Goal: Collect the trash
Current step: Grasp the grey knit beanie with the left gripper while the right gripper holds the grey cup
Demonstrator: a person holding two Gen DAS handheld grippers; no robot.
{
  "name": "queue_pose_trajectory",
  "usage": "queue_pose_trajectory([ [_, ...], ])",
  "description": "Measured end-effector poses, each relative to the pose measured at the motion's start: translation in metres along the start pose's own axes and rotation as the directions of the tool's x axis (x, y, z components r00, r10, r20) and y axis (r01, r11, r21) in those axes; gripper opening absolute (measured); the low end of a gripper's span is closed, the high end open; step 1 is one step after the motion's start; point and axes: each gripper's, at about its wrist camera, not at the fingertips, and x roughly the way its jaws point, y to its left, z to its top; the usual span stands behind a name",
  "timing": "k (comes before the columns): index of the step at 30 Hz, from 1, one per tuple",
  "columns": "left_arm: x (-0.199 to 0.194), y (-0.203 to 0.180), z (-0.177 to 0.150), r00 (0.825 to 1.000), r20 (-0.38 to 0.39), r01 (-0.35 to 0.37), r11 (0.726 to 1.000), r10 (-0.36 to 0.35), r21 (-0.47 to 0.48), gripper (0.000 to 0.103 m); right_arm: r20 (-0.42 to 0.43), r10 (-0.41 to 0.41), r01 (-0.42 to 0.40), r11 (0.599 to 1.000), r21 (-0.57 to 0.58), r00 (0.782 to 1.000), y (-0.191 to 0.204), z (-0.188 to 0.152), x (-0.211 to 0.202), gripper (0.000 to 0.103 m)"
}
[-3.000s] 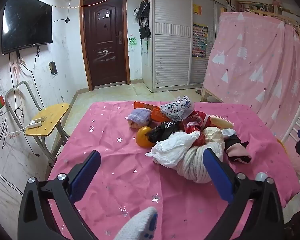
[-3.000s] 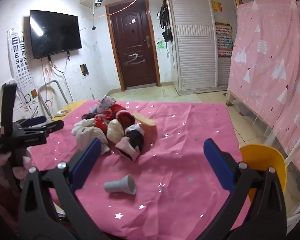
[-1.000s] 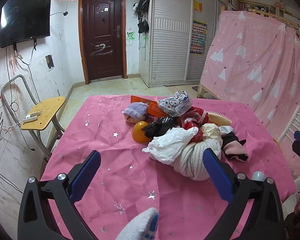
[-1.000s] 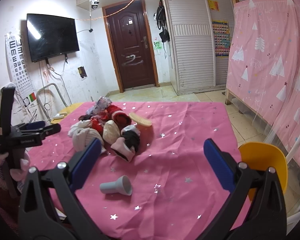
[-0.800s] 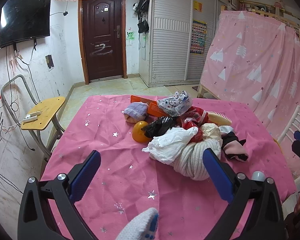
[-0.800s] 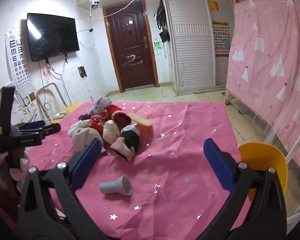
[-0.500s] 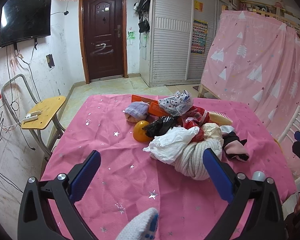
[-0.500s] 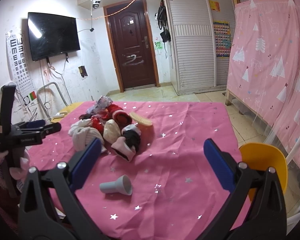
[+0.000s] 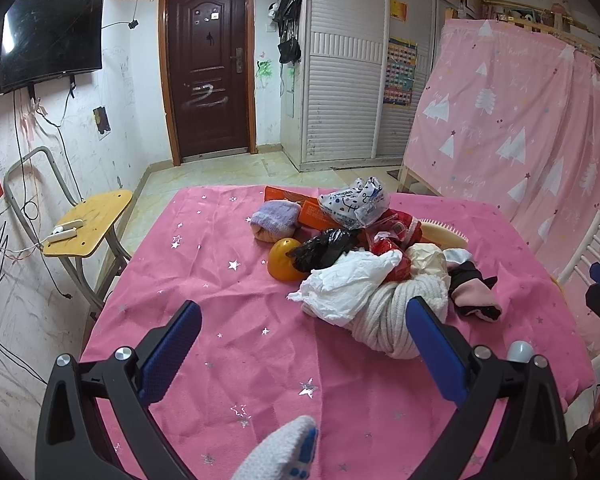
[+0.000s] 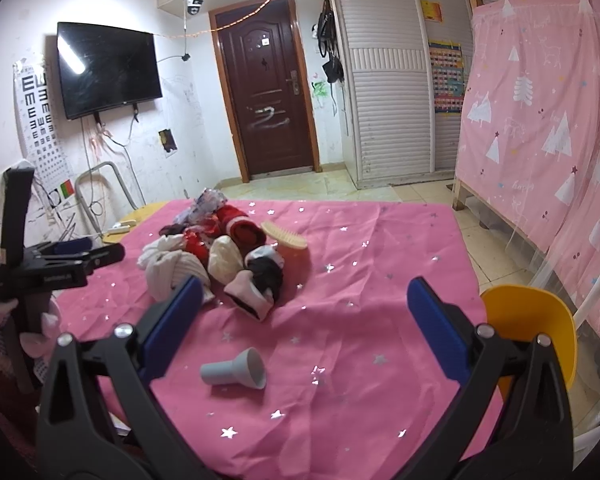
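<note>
On the pink tablecloth (image 9: 220, 280), nothing collected yet, by the look of it. Far left: small yellow side table (image 9: 88, 224), off the cloth and no hindrance. Left gripper (image 9: 304, 344) spread wide, empty, hovering over bare cloth short of the pile. Toward the middle: orange ball (image 9: 285, 265), black plastic bag (image 9: 324, 249), crumpled white paper (image 9: 346, 286), all touching in one heap, with lilac knit (image 9: 275, 220), orange box (image 9: 318, 213) and printed wrapper (image 9: 356, 202) behind. Mixed in: white knitted bundle (image 9: 388, 320), dark and pink sock (image 9: 470, 294), brush (image 10: 284, 237) — likely not trash, so sorting needed before any pick. Further right: grey funnel (image 10: 236, 370) lying alone, near the front edge. Right gripper (image 10: 304, 316) likewise spread wide, empty, above the cloth. Far right: yellow chair (image 10: 532, 324) beside the table. No bin visible; whole task left.
</note>
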Motion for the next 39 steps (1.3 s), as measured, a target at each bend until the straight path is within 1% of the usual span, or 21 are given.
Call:
queue_pose_trajectory([
  [8,0.002,0.0,-0.001,1.0,-0.007,0.003,1.0,-0.003,-0.002,0.094,-0.007,0.007,-0.007,1.0,-0.004,1.0,0.002,-0.003,0.002,0.098],
  [10,0.002,0.001,-0.001,1.0,-0.014,0.015,1.0,-0.015,-0.008,0.094,-0.022,0.027,-0.027,1.0,-0.008,0.999,0.006,-0.007,0.005,0.098],
  [13,0.002,-0.001,-0.001,0.999,-0.02,0.04,0.999,-0.041,-0.007,0.094,-0.05,0.079,-0.08,0.996,-0.027,0.996,0.014,-0.015,0.008,0.098],
  [15,0.004,-0.005,-0.001,0.997,-0.03,0.064,0.998,-0.064,-0.002,0.094,-0.079,0.116,-0.119,0.992,-0.04,0.99,0.018,-0.02,0.01,0.098],
  [17,0.007,-0.01,0.0,0.995,-0.047,0.091,0.996,-0.091,0.005,0.094,-0.12,0.158,-0.165,0.985,-0.047,0.98,0.024,-0.026,0.016,0.098],
  [19,0.012,-0.015,0.0,0.992,-0.062,0.107,0.994,-0.105,0.018,0.094,-0.155,0.176,-0.187,0.981,-0.057,0.972,0.03,-0.03,0.023,0.098],
  [24,0.018,-0.029,-0.003,0.989,-0.086,0.13,0.989,-0.123,0.069,0.094,-0.231,0.191,-0.215,0.973,-0.086,0.954,0.042,-0.041,0.043,0.098],
  [30,0.023,-0.039,-0.003,0.979,-0.107,0.183,0.98,-0.173,0.083,0.094,-0.281,0.195,-0.231,0.968,-0.101,0.94,0.048,-0.051,0.056,0.097],
  [31,0.025,-0.041,-0.003,0.977,-0.114,0.192,0.978,-0.182,0.08,0.094,-0.288,0.191,-0.23,0.967,-0.107,0.938,0.049,-0.053,0.059,0.093],
  [32,0.028,-0.042,-0.002,0.974,-0.126,0.2,0.977,-0.189,0.076,0.094,-0.293,0.186,-0.227,0.967,-0.113,0.938,0.05,-0.054,0.061,0.079],
  [33,0.032,-0.044,-0.002,0.972,-0.136,0.205,0.976,-0.194,0.073,0.094,-0.292,0.173,-0.216,0.969,-0.122,0.94,0.048,-0.055,0.064,0.073],
  [34,0.035,-0.046,-0.002,0.97,-0.144,0.207,0.976,-0.196,0.071,0.094,-0.286,0.161,-0.207,0.969,-0.136,0.945,0.048,-0.055,0.064,0.062],
  [35,0.039,-0.048,-0.002,0.968,-0.155,0.209,0.975,-0.197,0.071,0.094,-0.282,0.159,-0.205,0.969,-0.14,0.946,0.047,-0.054,0.066,0.055],
  [37,0.046,-0.053,-0.003,0.964,-0.174,0.214,0.974,-0.199,0.07,0.094,-0.277,0.166,-0.209,0.969,-0.133,0.946,0.044,-0.054,0.066,0.05],
  [39,0.053,-0.059,-0.003,0.96,-0.189,0.223,0.972,-0.207,0.068,0.092,-0.273,0.173,-0.213,0.969,-0.124,0.946,0.038,-0.054,0.066,0.05],
])
